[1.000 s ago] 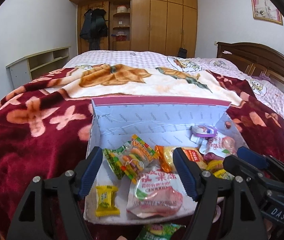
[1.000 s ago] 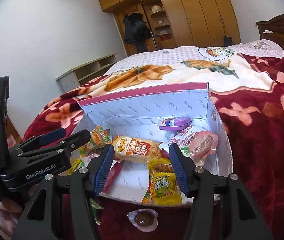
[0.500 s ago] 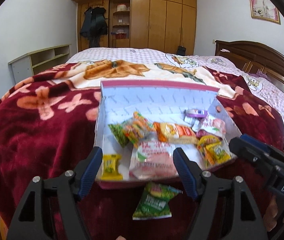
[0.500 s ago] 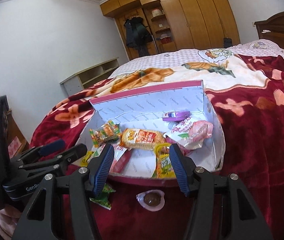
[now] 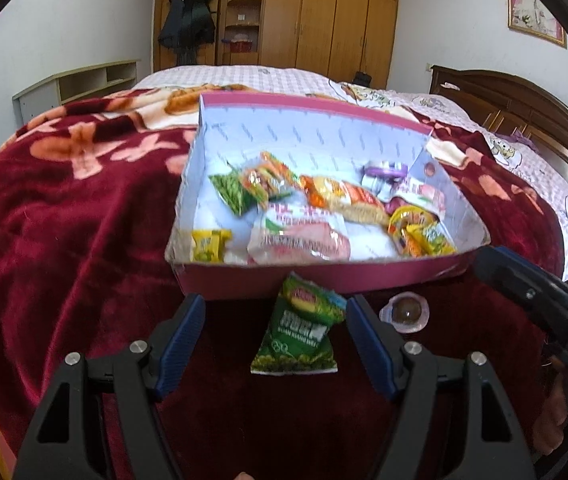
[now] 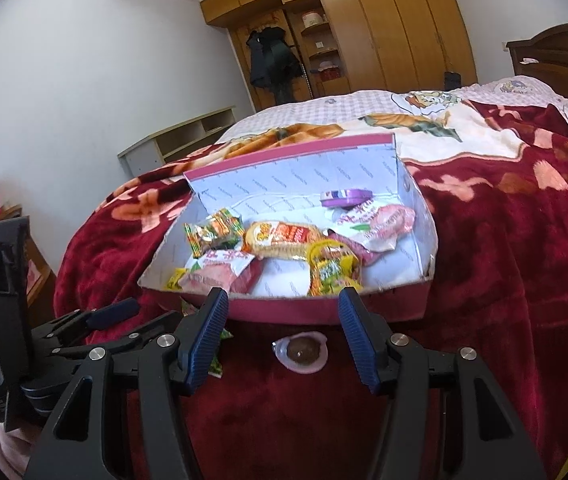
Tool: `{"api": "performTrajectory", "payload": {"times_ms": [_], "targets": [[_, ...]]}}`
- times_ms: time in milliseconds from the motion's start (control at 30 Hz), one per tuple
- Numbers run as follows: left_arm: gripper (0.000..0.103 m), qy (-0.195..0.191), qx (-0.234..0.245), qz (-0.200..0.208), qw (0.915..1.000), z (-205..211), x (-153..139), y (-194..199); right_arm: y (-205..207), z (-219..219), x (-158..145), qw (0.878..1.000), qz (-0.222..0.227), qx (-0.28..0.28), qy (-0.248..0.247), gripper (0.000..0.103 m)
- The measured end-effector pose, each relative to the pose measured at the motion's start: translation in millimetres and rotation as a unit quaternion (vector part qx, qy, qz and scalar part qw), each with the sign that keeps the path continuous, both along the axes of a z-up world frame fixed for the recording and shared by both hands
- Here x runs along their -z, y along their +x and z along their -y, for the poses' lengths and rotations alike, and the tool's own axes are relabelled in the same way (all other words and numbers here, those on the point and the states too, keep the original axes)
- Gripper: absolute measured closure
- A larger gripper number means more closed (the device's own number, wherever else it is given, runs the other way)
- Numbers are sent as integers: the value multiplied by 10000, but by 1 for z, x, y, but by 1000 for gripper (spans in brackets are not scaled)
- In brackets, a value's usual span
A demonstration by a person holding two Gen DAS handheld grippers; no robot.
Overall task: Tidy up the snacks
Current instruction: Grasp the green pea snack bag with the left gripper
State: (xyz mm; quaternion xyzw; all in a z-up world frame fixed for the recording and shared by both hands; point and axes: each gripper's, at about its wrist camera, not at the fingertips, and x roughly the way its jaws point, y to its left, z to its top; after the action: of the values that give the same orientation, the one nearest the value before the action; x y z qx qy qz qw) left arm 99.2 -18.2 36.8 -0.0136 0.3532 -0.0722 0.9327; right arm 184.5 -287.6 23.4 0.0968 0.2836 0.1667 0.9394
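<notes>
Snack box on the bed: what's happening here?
A person holds two grippers over a red blanket. Most snacks lie in the open pink cardboard box. The left gripper, open, frames a green snack packet outside the box; the right gripper, open, frames a clear jelly cup with a brown centre. Neither is gripped.

One box [image 5: 324, 280], two snacks outside: green packet [image 5: 300, 332], jelly cup [image 5: 404, 314].
</notes>
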Motion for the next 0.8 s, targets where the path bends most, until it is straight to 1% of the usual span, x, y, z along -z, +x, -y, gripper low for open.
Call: {"api": "performTrajectory", "payload": {"times_ms": [167, 467, 667, 800], "targets": [[26, 72, -5, -120, 9999, 5, 14, 1, -4, 4, 6, 10000, -18, 68, -43, 44], [26, 157, -121, -201, 9996, 7, 33, 9, -5, 10, 22, 9998, -143, 167, -8, 44], [26, 151, -224, -232, 9994, 9, 41, 13, -3, 12, 35, 9994, -289, 200, -10, 44], [27, 221, -222, -284, 9991, 14, 47, 15, 0, 12, 43, 9989, -412, 208, 40, 44]]}}
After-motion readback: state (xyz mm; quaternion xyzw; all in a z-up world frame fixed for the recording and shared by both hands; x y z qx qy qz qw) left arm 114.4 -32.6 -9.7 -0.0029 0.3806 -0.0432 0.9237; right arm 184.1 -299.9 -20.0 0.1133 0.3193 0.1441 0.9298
